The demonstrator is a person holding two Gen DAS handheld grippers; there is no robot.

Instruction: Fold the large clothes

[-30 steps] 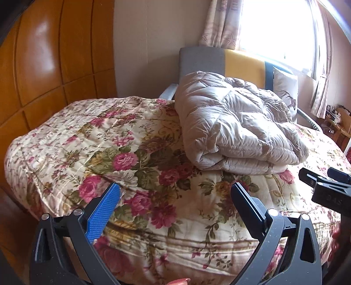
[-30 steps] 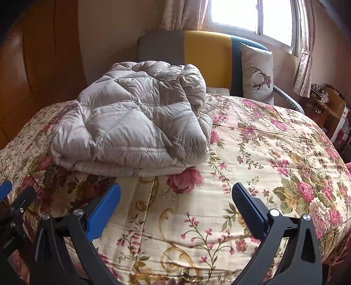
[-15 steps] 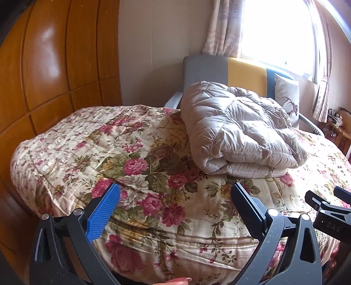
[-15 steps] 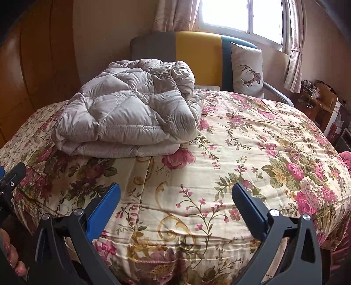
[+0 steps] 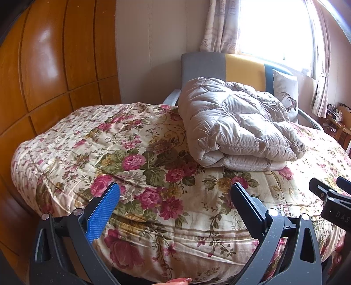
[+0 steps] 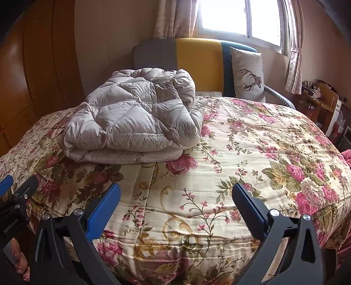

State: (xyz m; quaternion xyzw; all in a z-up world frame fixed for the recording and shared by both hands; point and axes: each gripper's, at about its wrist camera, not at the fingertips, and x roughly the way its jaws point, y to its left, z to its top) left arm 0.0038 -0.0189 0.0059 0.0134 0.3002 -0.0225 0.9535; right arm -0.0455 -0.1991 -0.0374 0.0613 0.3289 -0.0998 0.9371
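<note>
A grey quilted down coat (image 5: 237,125) lies folded in a thick bundle on the bed with the floral cover (image 5: 109,153). It also shows in the right wrist view (image 6: 136,118), left of middle on the bed (image 6: 252,153). My left gripper (image 5: 175,197) is open and empty, held back over the bed's near edge, well short of the coat. My right gripper (image 6: 176,197) is open and empty too, over the near edge, to the right of the coat. Each gripper shows at the edge of the other's view.
A grey, yellow and blue headboard (image 6: 197,61) and a deer-print pillow (image 6: 248,74) stand behind the bed. Wooden wall panels (image 5: 43,76) are on the left. A window with curtains (image 6: 241,17) is behind. A wooden shelf with clutter (image 6: 324,103) stands at right.
Both grippers have drawn back from the bed and risen a little. The folded coat looks smaller and farther. It has not moved on the bed.
</note>
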